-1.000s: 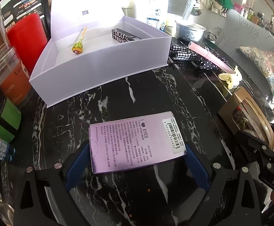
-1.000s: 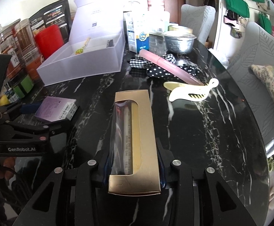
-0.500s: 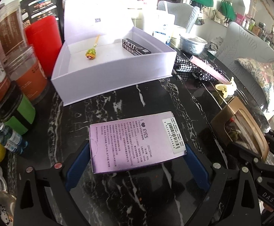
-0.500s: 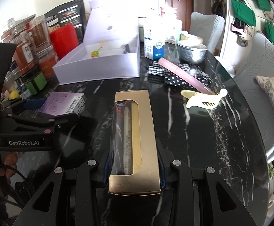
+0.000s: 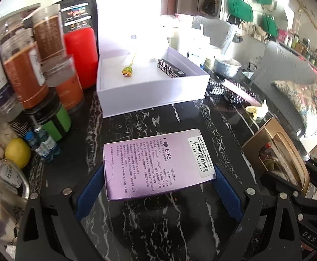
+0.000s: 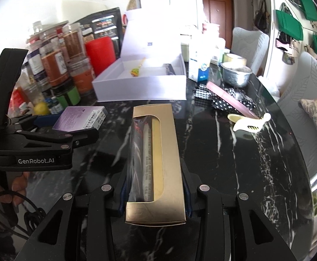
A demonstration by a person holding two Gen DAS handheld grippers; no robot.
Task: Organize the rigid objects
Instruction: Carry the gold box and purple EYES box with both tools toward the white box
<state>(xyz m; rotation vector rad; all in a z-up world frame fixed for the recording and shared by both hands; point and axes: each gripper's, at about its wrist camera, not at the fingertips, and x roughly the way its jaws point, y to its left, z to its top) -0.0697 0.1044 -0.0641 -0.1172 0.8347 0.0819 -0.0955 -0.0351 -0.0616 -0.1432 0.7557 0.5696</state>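
Note:
My left gripper (image 5: pixel 158 169) is shut on a flat purple box (image 5: pixel 158 163) printed with "EYES" and a barcode, held above the black marble table (image 5: pixel 149 228). The same purple box (image 6: pixel 80 118) shows at the left of the right wrist view. My right gripper (image 6: pixel 155 182) is shut on a long gold windowed box (image 6: pixel 156 161) with a pen-like item inside; that gold box (image 5: pixel 280 154) also appears at the right of the left wrist view. Ahead stands an open white gift box (image 5: pixel 154 96) holding a lollipop (image 5: pixel 126 72) and a small black box (image 5: pixel 171 67).
Jars and a red canister (image 5: pixel 80 58) crowd the left edge, with a lemon (image 5: pixel 17 152) and small bottles. A cream hair clip (image 6: pixel 248 124), a pink case on dotted cloth (image 6: pixel 230 96), a metal bowl (image 6: pixel 235 74) and a carton (image 6: pixel 198 67) lie to the right.
Both grippers rose and moved toward the white gift box with their boxes still held. The jars on the left came further into view.

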